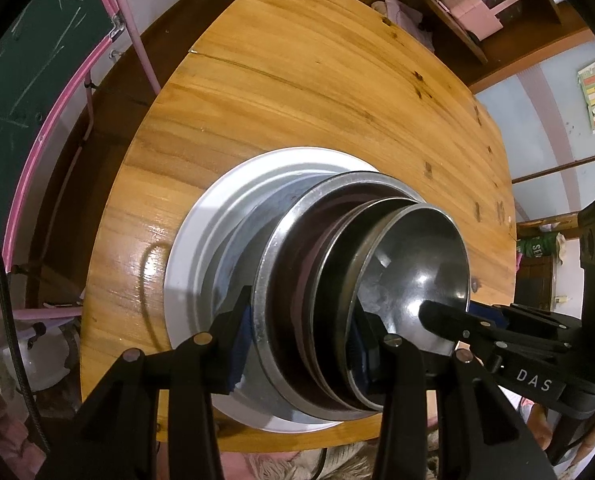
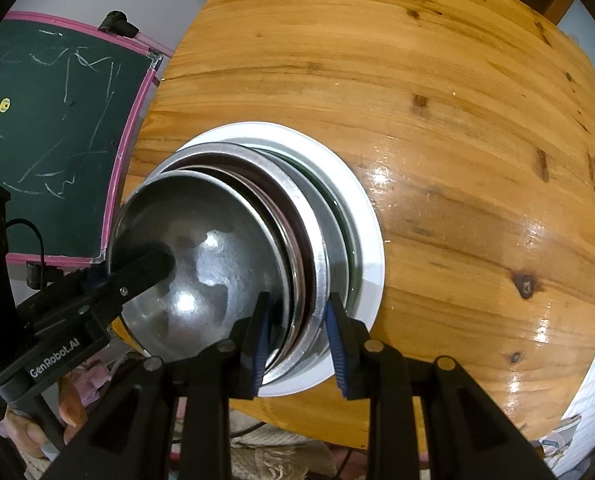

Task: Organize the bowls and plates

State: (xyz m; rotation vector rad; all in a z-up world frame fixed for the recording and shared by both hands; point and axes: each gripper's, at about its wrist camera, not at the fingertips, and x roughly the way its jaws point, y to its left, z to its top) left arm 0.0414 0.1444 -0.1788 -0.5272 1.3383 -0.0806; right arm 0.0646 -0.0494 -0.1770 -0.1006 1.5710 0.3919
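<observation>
Nested steel bowls [image 1: 377, 280] are gripped at opposite rims by left tool [image 1: 301, 344] and right tool [image 2: 297, 344], over white plate [image 1: 185, 264] on surface [image 1: 297, 80].

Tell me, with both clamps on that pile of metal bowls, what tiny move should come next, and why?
Probably open both, letting go. The stack of metal bowls already sits nested in the white plate on the wooden table, with the left gripper and right gripper each straddling the stack's rims on opposite sides.

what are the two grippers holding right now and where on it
Both hold the nested metal bowls by their rims: left gripper on one side, right gripper on the opposite side, over the white plate.
</observation>
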